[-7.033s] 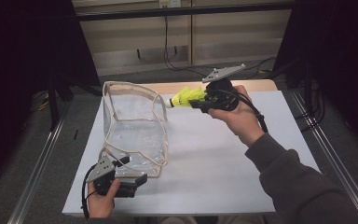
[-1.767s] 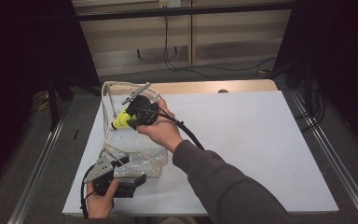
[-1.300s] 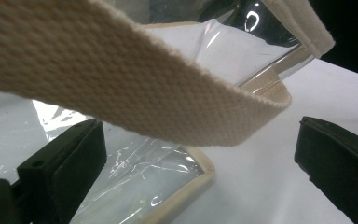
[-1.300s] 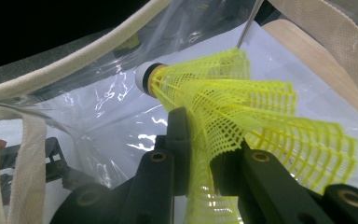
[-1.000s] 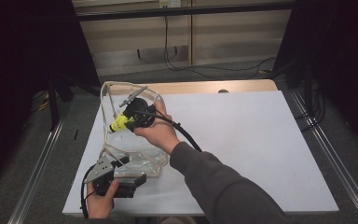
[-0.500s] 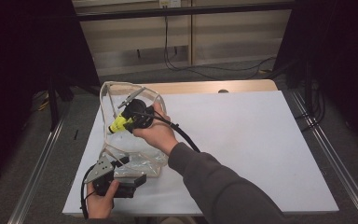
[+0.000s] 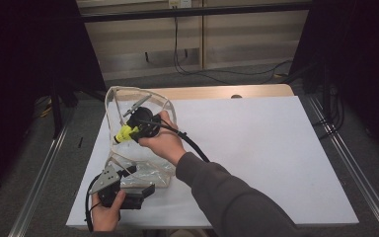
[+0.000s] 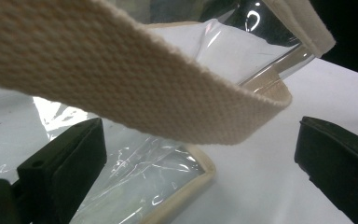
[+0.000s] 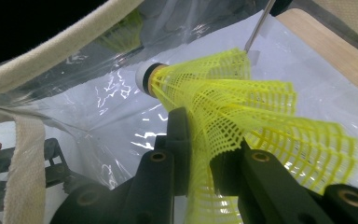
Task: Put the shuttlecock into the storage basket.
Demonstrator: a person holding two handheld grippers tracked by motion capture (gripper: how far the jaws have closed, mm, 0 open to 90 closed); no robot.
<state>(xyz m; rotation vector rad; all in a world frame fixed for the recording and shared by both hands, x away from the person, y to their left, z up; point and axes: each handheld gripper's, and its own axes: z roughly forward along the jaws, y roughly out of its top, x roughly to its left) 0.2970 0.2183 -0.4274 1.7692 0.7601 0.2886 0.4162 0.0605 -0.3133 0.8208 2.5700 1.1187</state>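
Observation:
A clear plastic bag (image 7: 145, 170) with cream canvas trim stands on the white table (image 7: 256, 148), its mouth tipped up and to the right. My right gripper (image 7: 130, 132) reaches into that mouth, shut on the skirt of a yellow shuttlecock (image 7: 123, 135). In the right gripper view the shuttlecock (image 9: 242, 102) is pinched between the jaws of the right gripper (image 9: 200, 135), cork end pointing at the bag's clear wall (image 9: 98, 102). My left gripper (image 7: 139, 180) sits at the bag's near corner. Its jaws stand wide apart (image 8: 200, 158) under a canvas strap (image 8: 121, 88), without pinching it.
The table's wooden far edge (image 7: 217, 92) lies just behind the bag. Metal rails (image 7: 355, 168) run along both sides of the table. Cables (image 7: 197, 74) lie on the floor beyond. White tabletop stretches to the right of the bag.
Since the oldest frame my right gripper has carried the shuttlecock from right of the bag into its mouth. Over the last second nothing has visibly moved.

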